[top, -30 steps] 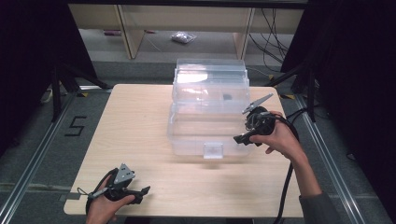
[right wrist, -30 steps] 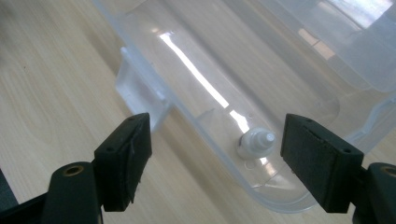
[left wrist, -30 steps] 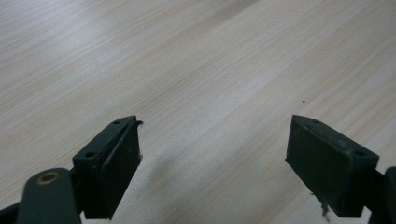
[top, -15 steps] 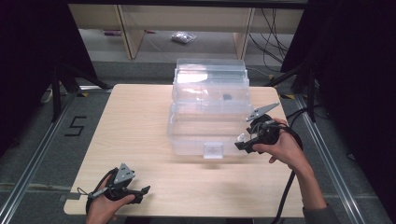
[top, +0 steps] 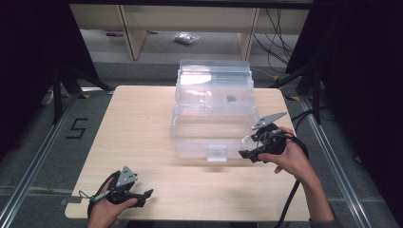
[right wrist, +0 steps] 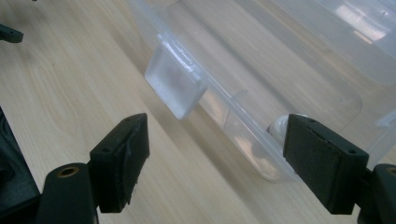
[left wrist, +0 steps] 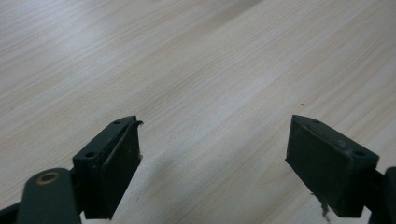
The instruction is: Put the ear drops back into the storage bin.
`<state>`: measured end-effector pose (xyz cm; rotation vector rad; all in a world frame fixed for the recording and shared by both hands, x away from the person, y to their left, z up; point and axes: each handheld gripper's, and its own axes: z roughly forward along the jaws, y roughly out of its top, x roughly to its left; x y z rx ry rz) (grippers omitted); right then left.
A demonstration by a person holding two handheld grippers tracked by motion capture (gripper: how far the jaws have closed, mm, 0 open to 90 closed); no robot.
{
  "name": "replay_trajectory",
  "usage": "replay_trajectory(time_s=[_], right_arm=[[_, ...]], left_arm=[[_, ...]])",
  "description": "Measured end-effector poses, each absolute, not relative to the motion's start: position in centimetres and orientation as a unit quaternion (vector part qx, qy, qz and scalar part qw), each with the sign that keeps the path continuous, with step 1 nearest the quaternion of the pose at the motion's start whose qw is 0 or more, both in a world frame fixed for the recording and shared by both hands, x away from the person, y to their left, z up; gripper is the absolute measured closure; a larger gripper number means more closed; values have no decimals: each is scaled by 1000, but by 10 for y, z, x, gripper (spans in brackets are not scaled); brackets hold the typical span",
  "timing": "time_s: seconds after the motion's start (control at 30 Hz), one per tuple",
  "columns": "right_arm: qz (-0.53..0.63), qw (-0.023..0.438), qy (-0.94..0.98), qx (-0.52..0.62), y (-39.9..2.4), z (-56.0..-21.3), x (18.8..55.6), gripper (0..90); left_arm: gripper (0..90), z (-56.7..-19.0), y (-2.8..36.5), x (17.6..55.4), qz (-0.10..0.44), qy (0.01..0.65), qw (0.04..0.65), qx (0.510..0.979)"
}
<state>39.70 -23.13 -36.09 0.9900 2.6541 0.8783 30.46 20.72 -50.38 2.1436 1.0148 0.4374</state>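
Two tools were in use. Toward the bench's far edge sat a clear plastic box (top: 214,118). The right tool (top: 248,148), jaws just widened and empty, hovered by its front latch (right wrist: 175,86). The left tool (top: 142,197) rested open, empty, near the front-left corner. Squaring the jaws on the latch would likely grip best.

The left gripper (top: 142,194) sits low at the near left, held in the left hand (top: 105,209), whose forearm barely enters at the near edge; its fingers (left wrist: 114,161) stand wide apart with nothing between them. The right gripper (top: 247,148) lies at the right, its fingers (right wrist: 122,156) pointing left; the right hand (top: 290,159) wraps its body (cable trailing back along the forearm). Its jaws have just been opening and stand wide, nothing clamped.
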Motion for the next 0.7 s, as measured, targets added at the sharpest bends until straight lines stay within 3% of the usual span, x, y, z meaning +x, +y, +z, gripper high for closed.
replay_trajectory(time_s=[0.7], right_arm=[[345,105,881,307,-227,-385,381,227]], left_arm=[[170,-505,207,305,172,391,353,832]])
